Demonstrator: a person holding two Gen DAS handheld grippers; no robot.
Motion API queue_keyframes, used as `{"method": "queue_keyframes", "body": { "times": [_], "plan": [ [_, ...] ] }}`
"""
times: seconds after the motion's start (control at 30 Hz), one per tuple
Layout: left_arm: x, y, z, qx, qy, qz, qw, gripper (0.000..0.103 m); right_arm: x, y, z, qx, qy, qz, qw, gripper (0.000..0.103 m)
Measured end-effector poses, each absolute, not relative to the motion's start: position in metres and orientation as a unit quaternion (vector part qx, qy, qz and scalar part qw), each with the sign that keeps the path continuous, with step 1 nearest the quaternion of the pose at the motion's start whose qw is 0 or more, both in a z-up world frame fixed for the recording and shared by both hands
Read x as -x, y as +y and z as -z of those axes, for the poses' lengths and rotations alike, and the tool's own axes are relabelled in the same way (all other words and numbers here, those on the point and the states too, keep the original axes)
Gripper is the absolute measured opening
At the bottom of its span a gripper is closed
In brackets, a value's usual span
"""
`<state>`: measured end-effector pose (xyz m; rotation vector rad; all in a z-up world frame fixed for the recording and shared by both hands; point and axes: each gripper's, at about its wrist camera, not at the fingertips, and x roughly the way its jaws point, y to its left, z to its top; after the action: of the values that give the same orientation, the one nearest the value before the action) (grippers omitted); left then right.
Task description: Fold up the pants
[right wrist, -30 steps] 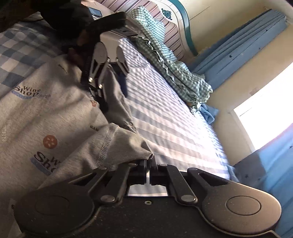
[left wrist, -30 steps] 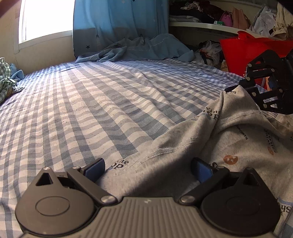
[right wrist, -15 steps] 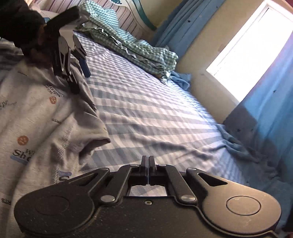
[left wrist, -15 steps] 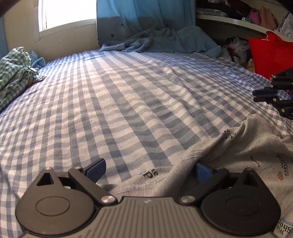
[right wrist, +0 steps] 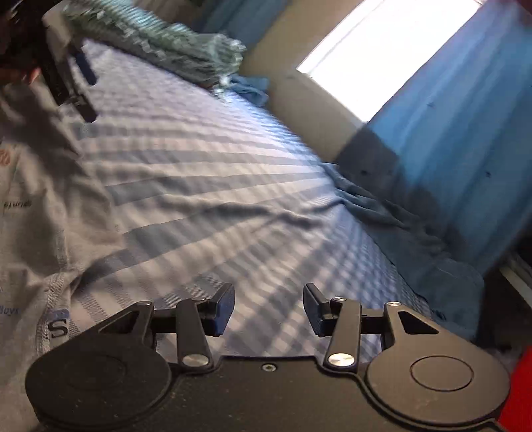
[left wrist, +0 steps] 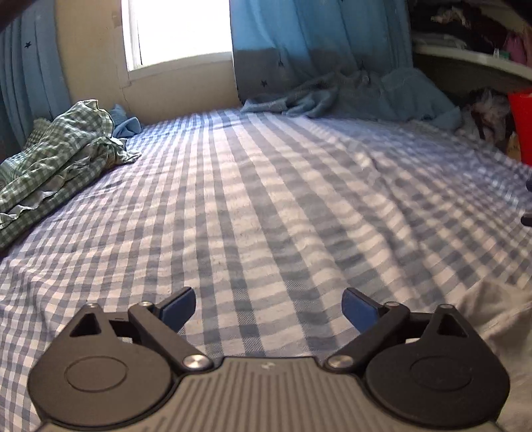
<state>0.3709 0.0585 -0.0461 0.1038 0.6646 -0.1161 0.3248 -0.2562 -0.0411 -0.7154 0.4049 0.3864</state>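
The grey printed pants (right wrist: 40,206) lie on the blue checked bedsheet (right wrist: 216,199), filling the left side of the right wrist view. Only a corner of the pants (left wrist: 498,319) shows at the lower right of the left wrist view. My left gripper (left wrist: 268,304) stands open above bare sheet (left wrist: 266,199), nothing between its blue pads. My right gripper (right wrist: 268,309) has its jaws opening, with only sheet between them and the pants' hem just to its left. The left gripper (right wrist: 71,83) also appears at the far upper left, over the pants' far edge.
A crumpled green checked cloth (left wrist: 56,149) lies at the bed's left side. A blue blanket (left wrist: 349,96) is bunched under the blue curtain (left wrist: 299,43) by the window (left wrist: 179,30). A red bag (left wrist: 522,126) and cluttered shelves stand at the right.
My right gripper has let go of the pants' hem and its jaws have parted. My left gripper has lifted and swung off the pants, which now lie flatter on the bed.
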Motion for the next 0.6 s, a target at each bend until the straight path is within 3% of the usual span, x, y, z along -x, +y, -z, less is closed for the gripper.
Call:
{"method": "queue_keyframes", "body": {
  "times": [0.03,0.1,0.17,0.37,0.47,0.6],
  "plan": [
    [-0.364,0.054,0.041,-0.045,0.316,0.068,0.945,0.103,-0.312,-0.272,0.027,0.313,0.194,-0.186,0.911,0.054],
    [-0.342,0.037,0.030,-0.051,0.298,0.093,0.949,0.103,-0.277,-0.291,0.009,0.268,0.183,-0.200,0.925,0.077],
    [-0.322,0.014,0.030,-0.059,0.288,0.124,0.948,0.103,-0.238,-0.293,0.005,0.245,0.182,-0.226,0.925,0.085],
    [-0.281,-0.057,0.070,-0.144,0.320,0.142,0.926,0.103,-0.181,-0.294,0.054,0.333,0.224,-0.197,0.894,0.086],
    [-0.274,-0.063,0.088,-0.186,0.323,0.117,0.921,0.103,-0.175,-0.333,0.060,0.361,0.207,-0.120,0.901,0.098],
    [-0.270,-0.064,0.067,-0.178,0.328,0.101,0.922,0.103,-0.162,-0.397,0.046,0.323,0.203,-0.042,0.923,0.098]
  ]
}}
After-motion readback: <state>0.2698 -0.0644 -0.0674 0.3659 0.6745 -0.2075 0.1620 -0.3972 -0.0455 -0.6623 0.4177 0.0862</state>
